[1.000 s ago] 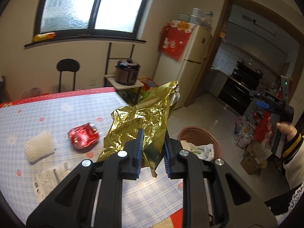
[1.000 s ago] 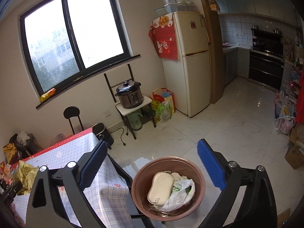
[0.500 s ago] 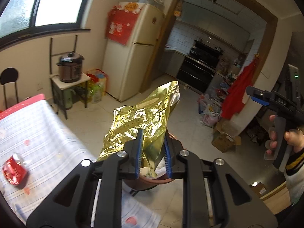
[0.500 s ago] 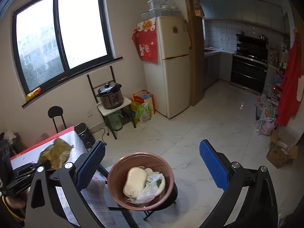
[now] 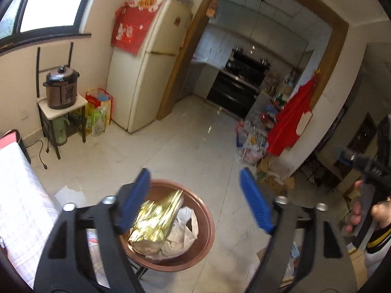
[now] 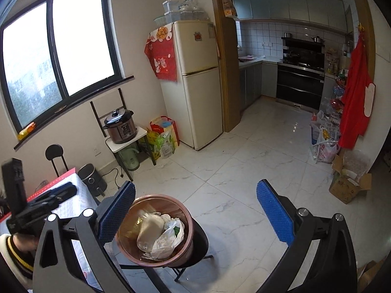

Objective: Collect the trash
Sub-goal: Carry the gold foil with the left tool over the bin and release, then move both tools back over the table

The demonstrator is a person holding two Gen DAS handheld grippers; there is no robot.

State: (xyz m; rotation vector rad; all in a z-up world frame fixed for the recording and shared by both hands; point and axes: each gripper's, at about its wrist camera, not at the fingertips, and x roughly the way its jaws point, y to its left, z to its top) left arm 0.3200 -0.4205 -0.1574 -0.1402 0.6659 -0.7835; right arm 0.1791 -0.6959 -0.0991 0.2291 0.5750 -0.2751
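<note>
1. The left gripper has just been opening; its jaws stand wide with nothing between them.
2. A gold foil wrapper sits blurred in the brown basin, on other trash.
3. The right gripper is wide apart and empty.

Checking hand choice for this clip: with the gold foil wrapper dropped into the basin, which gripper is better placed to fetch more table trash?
Left, probably. The left gripper, open and empty, sits beside the table; the right gripper is further away.

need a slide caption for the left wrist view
Left gripper, jaws just opened, hangs above the brown basin as the gold foil wrapper drops in.
</note>
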